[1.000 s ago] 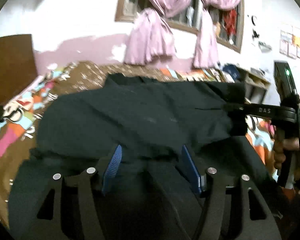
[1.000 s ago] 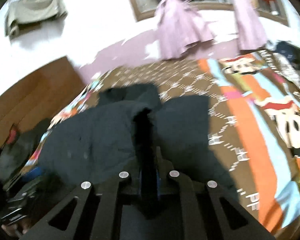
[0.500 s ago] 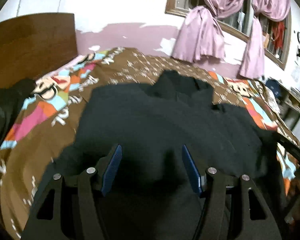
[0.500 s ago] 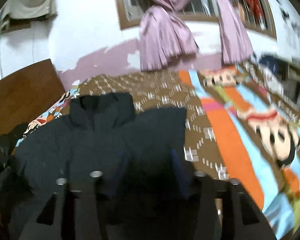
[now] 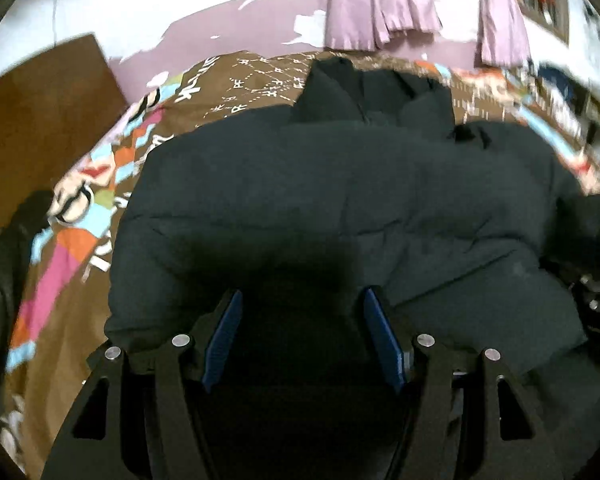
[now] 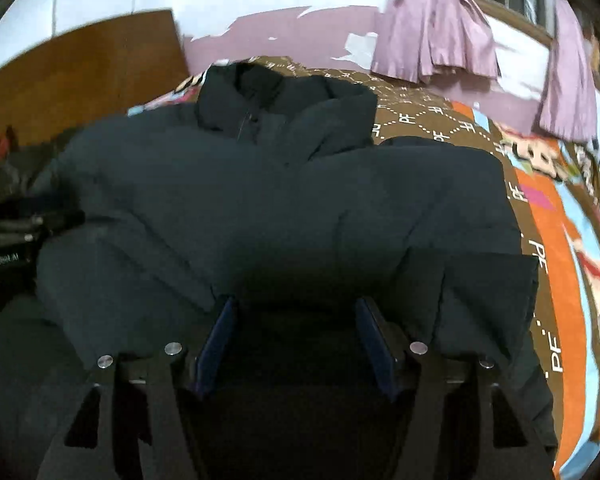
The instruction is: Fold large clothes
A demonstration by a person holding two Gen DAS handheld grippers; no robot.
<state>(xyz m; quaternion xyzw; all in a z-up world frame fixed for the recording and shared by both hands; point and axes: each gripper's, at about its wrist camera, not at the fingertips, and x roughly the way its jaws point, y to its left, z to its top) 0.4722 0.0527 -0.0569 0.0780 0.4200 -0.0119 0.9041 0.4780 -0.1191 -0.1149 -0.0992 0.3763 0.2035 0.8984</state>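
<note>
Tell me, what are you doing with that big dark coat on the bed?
A person is folding a dark puffy jacket spread on a bed with a colourful cartoon bedspread. They hold a two-finger tool in each hand. Both the left tool and the right tool are open just above the jacket, gripping nothing. The sleeves look folded across the body, with the collar at the far end.

The left gripper (image 5: pixel 302 340) and the right gripper (image 6: pixel 296 344) both hung side by side, blue-padded fingers (image 5: pixel 224 340) spread wide, gripping nothing.
</note>
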